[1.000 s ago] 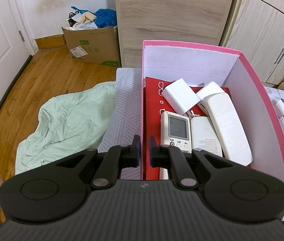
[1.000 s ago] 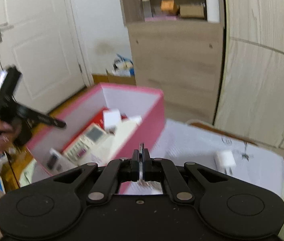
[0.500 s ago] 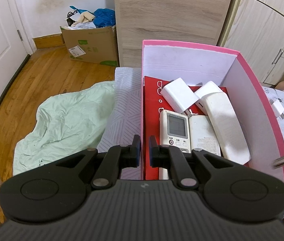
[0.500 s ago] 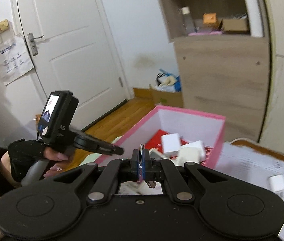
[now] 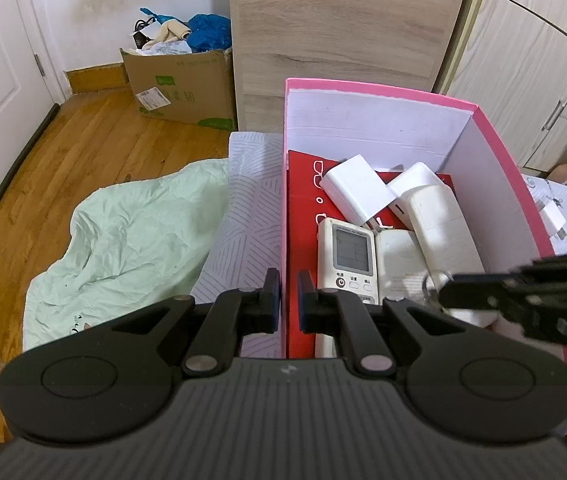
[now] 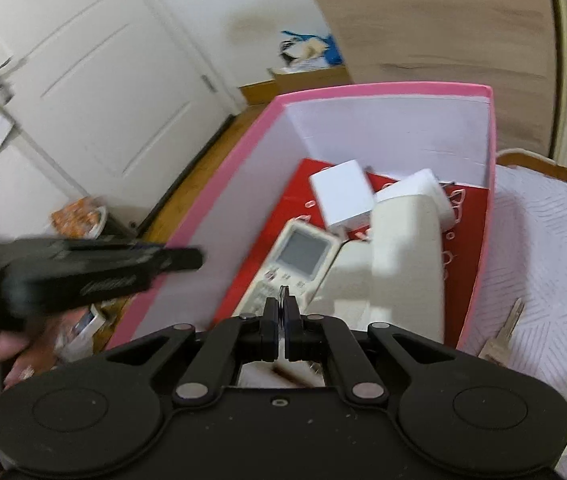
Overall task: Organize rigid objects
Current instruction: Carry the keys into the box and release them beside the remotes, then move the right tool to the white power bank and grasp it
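1. Pink card box (image 5: 379, 90): it sits on a patterned white bedspread (image 6: 543, 240). The left gripper (image 5: 287, 300) is pressed together on the box's left wall, 1 finger on each side.
2. The right gripper (image 6: 283, 308), above the box's near end, pinches a thin metal ring (image 6: 283, 292) edge-on.
3. Risk: the ring is slim, smooth and held only at its edge. It could twist out, bounce off the hard plastic below and roll from sight.
4. Risk: the wall is thin card. A downward knock from the right gripper could buckle it or tip the box on the soft bedding.
5. Contents: a red glossy liner (image 5: 303, 184), a rectangular remote control (image 5: 353, 252) with a grey screen, a square white charger (image 5: 353, 190) and a long rounded white handset (image 5: 443, 232), overlapping unevenly.
6. Outstanding: 1 flat metal key (image 6: 509, 322) lies just beside the box's right wall.
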